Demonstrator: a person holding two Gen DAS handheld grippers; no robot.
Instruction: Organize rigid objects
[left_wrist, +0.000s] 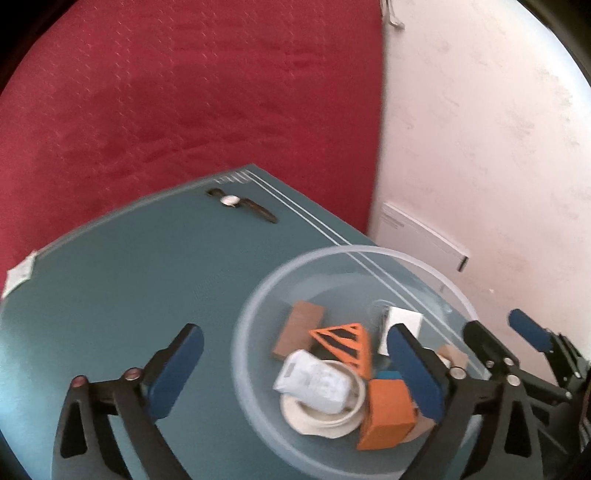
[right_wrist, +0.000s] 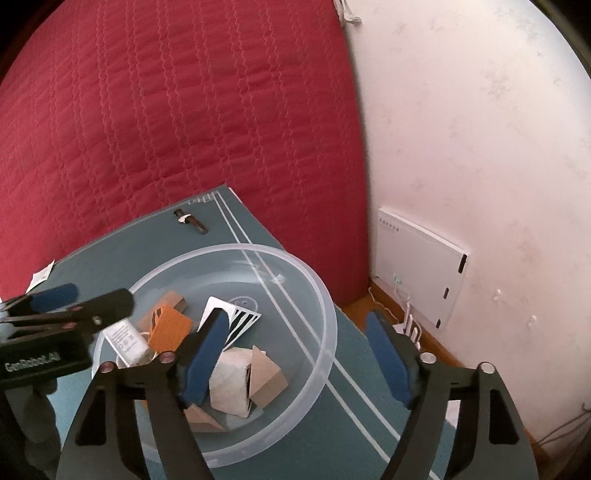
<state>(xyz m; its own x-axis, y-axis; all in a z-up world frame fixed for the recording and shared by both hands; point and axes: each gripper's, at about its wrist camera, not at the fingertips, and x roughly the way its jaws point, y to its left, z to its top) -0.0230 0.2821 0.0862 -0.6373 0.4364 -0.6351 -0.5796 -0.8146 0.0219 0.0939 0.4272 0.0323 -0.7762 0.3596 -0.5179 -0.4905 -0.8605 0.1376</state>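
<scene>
A clear plastic bowl (left_wrist: 258, 295) stands on the teal mat (left_wrist: 110, 295). It holds a brown block (left_wrist: 299, 328), an orange lattice triangle (left_wrist: 351, 343), a white packet (left_wrist: 314, 380) lying on a white ring, an orange box (left_wrist: 388, 413) and a white card (left_wrist: 404, 319). My left gripper (left_wrist: 295, 373) is open above the bowl's left side, nothing between its pads. My right gripper (right_wrist: 297, 358) is open too, straddling the bowl's (right_wrist: 325, 295) right rim without pressing it. A wristwatch (left_wrist: 240, 204) lies alone at the mat's far end (right_wrist: 190, 220).
A red quilted cover (right_wrist: 166, 110) rises behind the mat. A white wall (right_wrist: 480, 147) is to the right, with a white flat box (right_wrist: 417, 269) leaning on it and cables on the wooden floor (right_wrist: 436, 343). A white label (left_wrist: 20, 273) sits at the mat's left edge.
</scene>
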